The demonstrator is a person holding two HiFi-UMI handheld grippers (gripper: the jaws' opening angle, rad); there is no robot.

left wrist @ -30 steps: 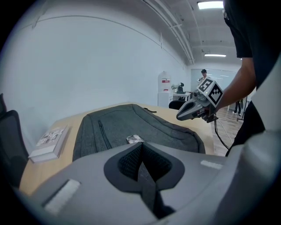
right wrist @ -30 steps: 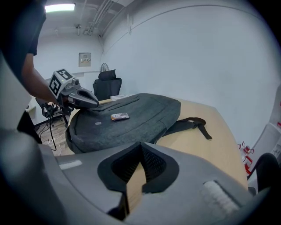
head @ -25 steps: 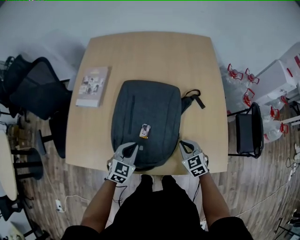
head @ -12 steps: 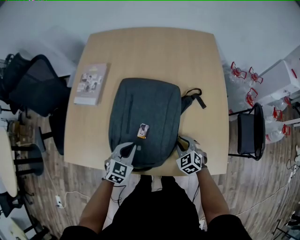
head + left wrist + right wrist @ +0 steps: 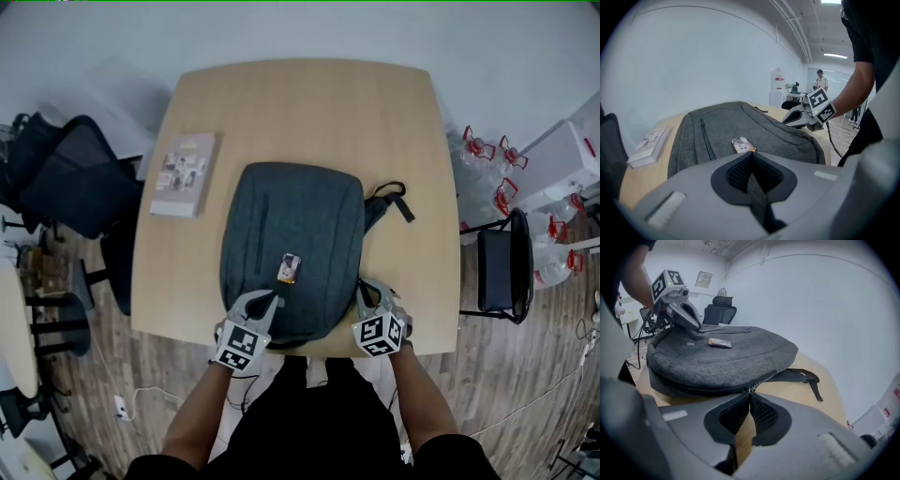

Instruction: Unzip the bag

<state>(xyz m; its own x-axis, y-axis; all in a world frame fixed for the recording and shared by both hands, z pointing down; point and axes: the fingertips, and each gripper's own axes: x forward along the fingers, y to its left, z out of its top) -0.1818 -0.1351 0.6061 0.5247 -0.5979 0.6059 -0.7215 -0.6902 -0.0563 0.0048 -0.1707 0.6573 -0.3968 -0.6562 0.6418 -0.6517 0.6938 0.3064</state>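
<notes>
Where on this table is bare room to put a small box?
Bare: the far part of the table beyond the backpack, and the right side past the strap. Between booklet and backpack only a narrow strip. Crowded: the near edge, with the left gripper on the backpack and the right gripper, jaws closing on the zipper pull.

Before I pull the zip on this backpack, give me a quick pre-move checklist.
1. Grip: zipper pull at right gripper tips, fingers closing on it: ok.
2. Brace: left gripper shut, tips on backpack; pinching fabric or not: cannot tell.
3. Zip: no opening visible along the near side: ok.
4. Seating: backpack flat on table: ok.
5. Snags: strap lies on table, apart from the pull: ok.
6. Clutter: book apart from backpack: ok.
</notes>
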